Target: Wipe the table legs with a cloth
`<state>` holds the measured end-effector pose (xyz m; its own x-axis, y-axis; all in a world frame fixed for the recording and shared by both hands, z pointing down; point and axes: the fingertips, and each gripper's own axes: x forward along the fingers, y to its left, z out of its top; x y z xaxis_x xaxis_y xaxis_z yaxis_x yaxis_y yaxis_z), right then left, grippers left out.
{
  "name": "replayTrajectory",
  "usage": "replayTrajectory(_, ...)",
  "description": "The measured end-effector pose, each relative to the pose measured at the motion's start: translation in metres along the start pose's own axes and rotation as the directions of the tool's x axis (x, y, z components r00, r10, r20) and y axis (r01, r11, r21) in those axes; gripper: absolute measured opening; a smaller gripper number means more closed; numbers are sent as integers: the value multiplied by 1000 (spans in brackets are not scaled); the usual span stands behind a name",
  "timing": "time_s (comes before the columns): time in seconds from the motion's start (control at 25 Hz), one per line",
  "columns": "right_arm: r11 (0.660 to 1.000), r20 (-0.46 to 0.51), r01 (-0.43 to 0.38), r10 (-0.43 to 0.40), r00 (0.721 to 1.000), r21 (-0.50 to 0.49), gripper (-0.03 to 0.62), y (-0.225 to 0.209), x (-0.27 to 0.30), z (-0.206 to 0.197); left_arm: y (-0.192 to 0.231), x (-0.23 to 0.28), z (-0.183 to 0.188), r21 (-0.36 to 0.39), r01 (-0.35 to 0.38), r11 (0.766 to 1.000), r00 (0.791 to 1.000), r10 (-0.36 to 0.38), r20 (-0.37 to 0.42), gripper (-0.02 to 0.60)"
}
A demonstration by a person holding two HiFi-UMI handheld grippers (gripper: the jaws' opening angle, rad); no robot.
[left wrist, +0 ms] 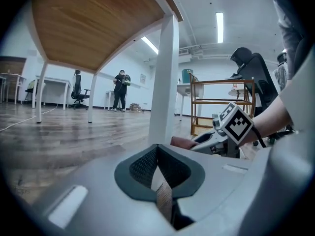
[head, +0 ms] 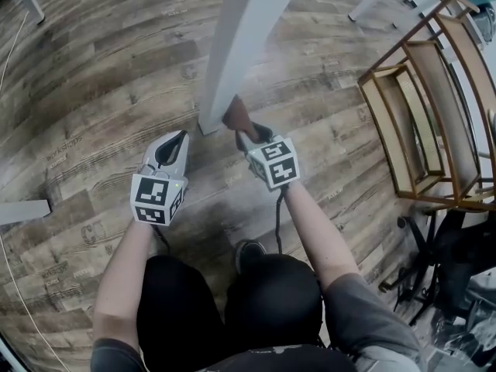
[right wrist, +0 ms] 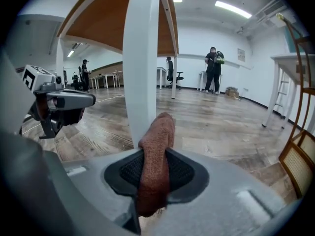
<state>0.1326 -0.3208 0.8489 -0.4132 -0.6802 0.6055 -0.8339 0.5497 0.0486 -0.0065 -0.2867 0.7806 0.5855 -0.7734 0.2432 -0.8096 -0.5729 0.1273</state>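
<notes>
Right gripper view: we clench the cloth (right wrist: 157, 132) in our right gripper's (right wrist: 156, 156) jaws against the table leg (right wrist: 141, 58) at twelve o'clock; left gripper's (left wrist: 158, 150) jaws closed, empty.

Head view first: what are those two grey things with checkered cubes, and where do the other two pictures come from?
They are hand-held tongs, one in each of a person's hands, and the cubes are part of them. The head view looks down from a camera on the person's head at a wooden floor and a white table leg. The other two pictures come from cameras riding on each tool. The right tongs pinch a brown cloth close by the leg's lower end. The left tongs are closed on nothing.
</notes>
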Motion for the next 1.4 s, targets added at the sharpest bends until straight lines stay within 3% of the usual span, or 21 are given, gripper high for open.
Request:
replayTrajectory(0.32, 1000, -6, 12, -11, 1000, 23, 89, -6, -1, -5, 6, 7, 5, -11, -10, 1000, 1000, 10, 8, 20)
replayTrajectory(0.4, 998, 31, 51, -50, 998, -28, 89, -19, -11, 15, 15, 7, 20, -10, -36, 999, 999, 37, 23, 20)
replayTrajectory(0.52, 975, 138, 123, -98, 986, -186, 89, -44, -33, 71, 24, 7, 68, -35, -48, 998, 996, 51, 74, 20)
replayTrajectory(0.68, 887, 326, 224, -90, 941, -403, 89, -64, -69, 170, 22, 2, 148, 3, -19, 1000, 983, 19, 181, 20)
replayTrajectory(0.84, 730, 481, 338, -14, 876, -594, 89, -69, -108, 259, 9, -6, 213, 65, 4, 998, 966, -20, 258, 20)
replayTrajectory(1.0, 610, 572, 429, 50, 819, -666, 89, -61, -142, 330, 0, -11, 261, 92, 9, 996, 944, -39, 329, 20)
replayTrajectory(1.28, 534, 676, 517, 149, 721, -669, 89, -49, -189, 404, -19, -16, 302, 134, 6, 991, 931, -54, 361, 20)
replayTrajectory(1.4, 521, 670, 517, 153, 726, -680, 89, -43, -192, 405, -19, -14, 300, 146, -2, 989, 934, -51, 355, 20)
